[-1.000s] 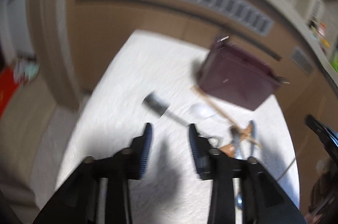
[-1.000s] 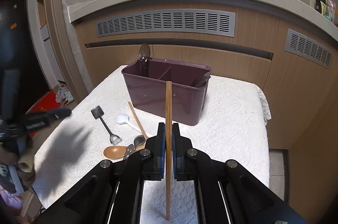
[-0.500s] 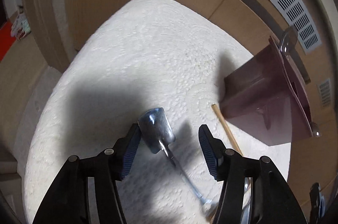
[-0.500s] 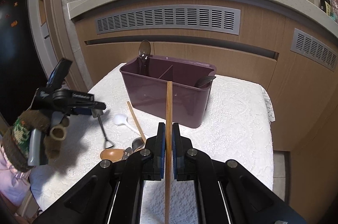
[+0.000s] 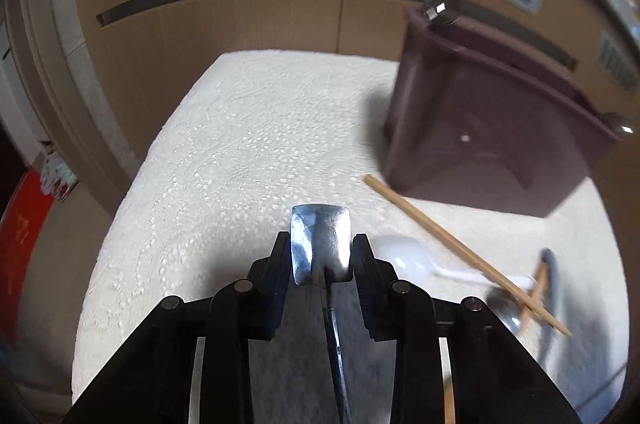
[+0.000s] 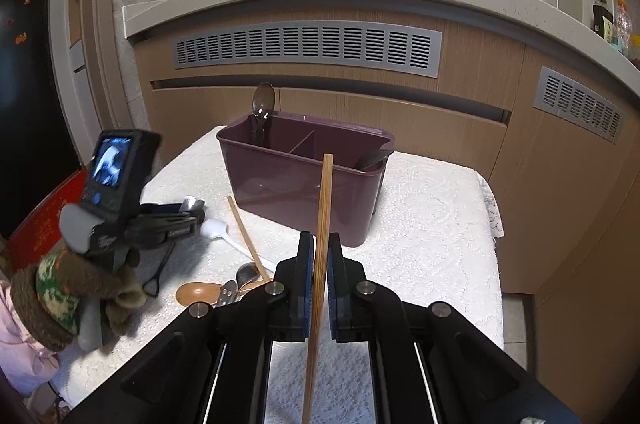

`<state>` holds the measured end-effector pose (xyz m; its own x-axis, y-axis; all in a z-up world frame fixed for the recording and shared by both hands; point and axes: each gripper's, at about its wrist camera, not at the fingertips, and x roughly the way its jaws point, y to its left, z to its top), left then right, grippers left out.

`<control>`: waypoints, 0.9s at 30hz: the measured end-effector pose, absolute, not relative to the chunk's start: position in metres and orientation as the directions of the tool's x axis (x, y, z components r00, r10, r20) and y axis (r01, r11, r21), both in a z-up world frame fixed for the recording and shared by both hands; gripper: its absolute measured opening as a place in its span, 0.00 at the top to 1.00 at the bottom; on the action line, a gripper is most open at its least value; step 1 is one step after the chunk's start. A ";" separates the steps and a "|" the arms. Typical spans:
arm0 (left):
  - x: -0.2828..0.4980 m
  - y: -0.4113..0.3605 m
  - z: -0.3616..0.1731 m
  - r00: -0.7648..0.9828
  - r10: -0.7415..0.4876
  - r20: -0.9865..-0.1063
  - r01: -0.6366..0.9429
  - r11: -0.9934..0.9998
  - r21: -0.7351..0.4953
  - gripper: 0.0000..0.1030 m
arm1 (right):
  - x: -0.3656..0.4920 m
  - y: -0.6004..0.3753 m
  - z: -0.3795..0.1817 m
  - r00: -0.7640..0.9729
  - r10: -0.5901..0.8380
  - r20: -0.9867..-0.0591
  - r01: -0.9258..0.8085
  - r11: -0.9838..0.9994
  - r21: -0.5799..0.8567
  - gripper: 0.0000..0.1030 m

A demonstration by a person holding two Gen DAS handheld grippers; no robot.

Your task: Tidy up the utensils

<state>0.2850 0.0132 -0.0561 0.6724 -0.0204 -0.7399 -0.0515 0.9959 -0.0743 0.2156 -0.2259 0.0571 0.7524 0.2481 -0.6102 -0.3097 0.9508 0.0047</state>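
Observation:
A metal spoon with a flat, shovel-shaped blade point(image 5: 318, 224) sits between the pads of my left gripper point(image 5: 320, 240). Its jaws are closing and both pads touch the blade's edges. The thin handle runs back under the gripper. In the right wrist view that gripper point(image 6: 192, 214) is at the table's left, held by a gloved hand point(image 6: 80, 296). My right gripper point(image 6: 320, 238) is shut on a wooden chopstick point(image 6: 325, 191), upright in front of the purple utensil caddy point(image 6: 300, 183). A second chopstick point(image 5: 440, 236) lies on the cloth.
The caddy point(image 5: 480, 127) holds a dark spoon point(image 6: 263, 103) at its left end and a black one point(image 6: 372, 159) at its right. A white spoon point(image 6: 216, 228), a wooden spoon point(image 6: 196, 294) and a metal spoon point(image 6: 246, 272) lie on the white tablecloth point(image 6: 432, 224). Wooden cabinets stand behind.
My left gripper has come down over the shovel-shaped spoon and its jaws have narrowed onto the blade. The right gripper and its chopstick have stayed put.

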 end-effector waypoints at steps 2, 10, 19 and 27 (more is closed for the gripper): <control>0.262 0.012 -0.042 0.717 -0.057 -0.695 -0.012 0.996 -0.093 0.70 | 0.212 -0.228 0.060 0.755 0.257 -0.604 -0.311 0.950 0.016 0.94; 0.207 0.002 0.005 0.806 -0.140 -0.575 0.080 0.989 -0.128 0.70 | 0.205 -0.234 0.067 0.756 0.282 -0.591 -0.310 0.949 0.056 0.95; 0.227 -0.007 0.107 0.892 -0.273 -0.360 0.222 0.959 -0.175 0.97 | 0.204 -0.238 0.134 0.843 0.312 -0.438 -0.318 0.946 0.062 0.95; 0.260 0.004 0.095 0.830 -0.222 -0.512 0.155 0.973 -0.171 0.94 | 0.219 -0.237 0.164 0.867 0.298 -0.399 -0.324 0.946 0.003 0.95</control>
<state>0.2604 0.0043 0.0950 0.8295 -0.2218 -0.5125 0.1547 0.9731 -0.1709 0.2188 -0.2370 0.1638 0.8672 0.2978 -0.3991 -0.3237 0.9462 0.0026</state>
